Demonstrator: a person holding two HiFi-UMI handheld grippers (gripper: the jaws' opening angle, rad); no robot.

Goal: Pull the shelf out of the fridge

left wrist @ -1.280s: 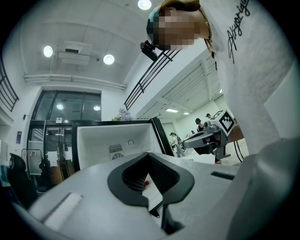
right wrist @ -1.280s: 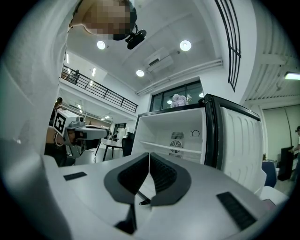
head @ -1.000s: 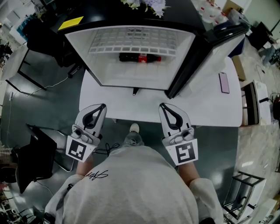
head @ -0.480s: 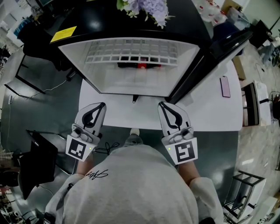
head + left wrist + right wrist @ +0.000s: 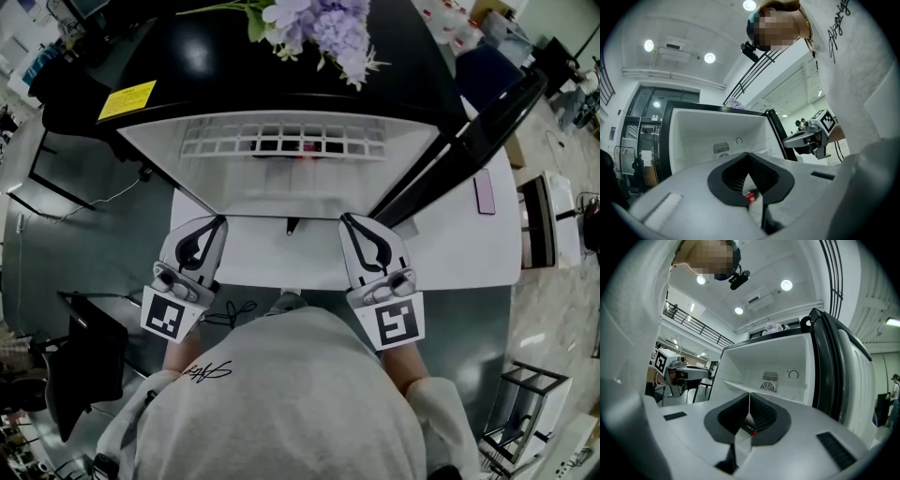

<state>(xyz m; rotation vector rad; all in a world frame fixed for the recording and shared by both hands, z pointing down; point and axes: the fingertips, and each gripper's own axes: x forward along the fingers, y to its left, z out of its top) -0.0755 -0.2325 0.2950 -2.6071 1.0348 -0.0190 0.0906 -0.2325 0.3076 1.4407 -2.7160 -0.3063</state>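
Shelf (image 5: 281, 139): a white wire grid, seated in the upper part of the open fridge (image 5: 164, 159), ahead of both claws and not yet touched. A bottle with a red label (image 5: 307, 146) is seen through the grid and apparently lies below it. Over the bench (image 5: 450, 248), the left claw (image 5: 221, 222) and the right claw (image 5: 344, 222) are held side by side, just short of the fridge mouth. Each is pressed together with nothing between its tips, as both gripper views confirm.

Step in hand, as judged: approach for the grasp.
- Both claws must be opened before the front rail is reached.
- The rail is best taken at two points well apart, one toward each side, so that the shelf is drawn straight and not jammed against the walls.
- The right claw should be kept off the door (image 5: 469, 141) just to its right.
- The pull should be kept level and slow, so that the bottle is not disturbed.
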